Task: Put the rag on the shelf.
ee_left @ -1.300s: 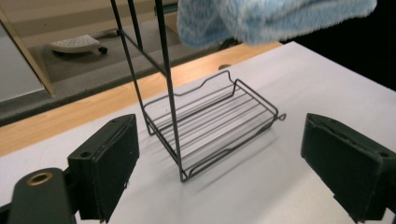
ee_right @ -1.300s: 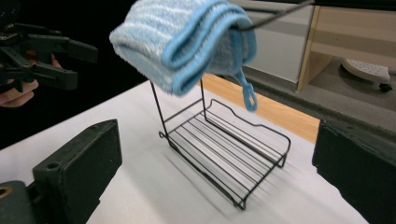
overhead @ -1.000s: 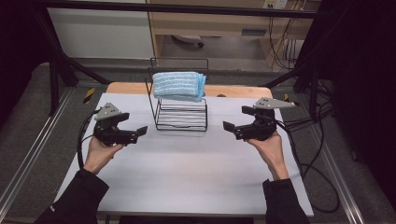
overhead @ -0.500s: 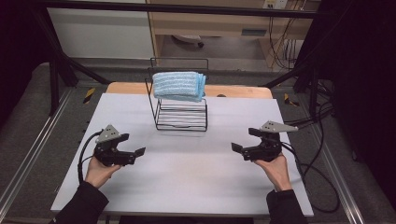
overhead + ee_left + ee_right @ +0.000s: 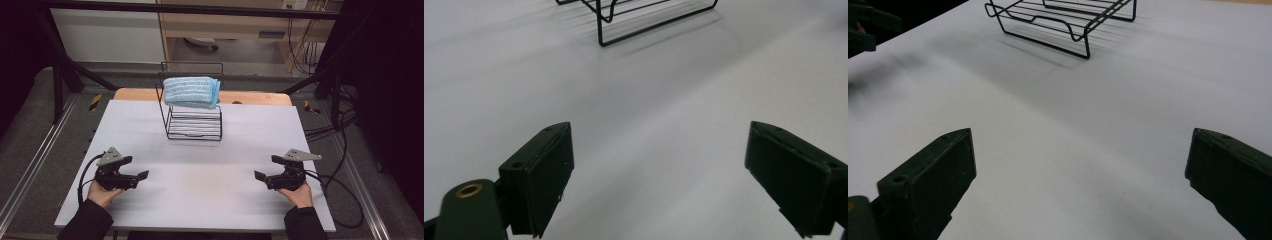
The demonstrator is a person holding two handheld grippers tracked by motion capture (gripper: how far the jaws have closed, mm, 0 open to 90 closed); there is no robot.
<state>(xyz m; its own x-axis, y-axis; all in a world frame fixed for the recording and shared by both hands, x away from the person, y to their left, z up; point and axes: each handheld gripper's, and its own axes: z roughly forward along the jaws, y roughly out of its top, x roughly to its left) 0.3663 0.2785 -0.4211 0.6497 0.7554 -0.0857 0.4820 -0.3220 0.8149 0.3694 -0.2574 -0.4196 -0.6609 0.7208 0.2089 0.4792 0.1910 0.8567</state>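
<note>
Blue folded towel (image 5: 191,92), lengthwise across rack (image 5: 195,125).

Black wire rack (image 5: 194,122), ribbed cloth (image 5: 192,92)

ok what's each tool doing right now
left tool: open, holding nothing
right tool: open, holding nothing

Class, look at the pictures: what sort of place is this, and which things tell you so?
Probably a lab or recording workstation, not a home. A white table sits inside a black frame, loose cables trail beside it, and a wire rack holding a blue towel looks staged.
</note>
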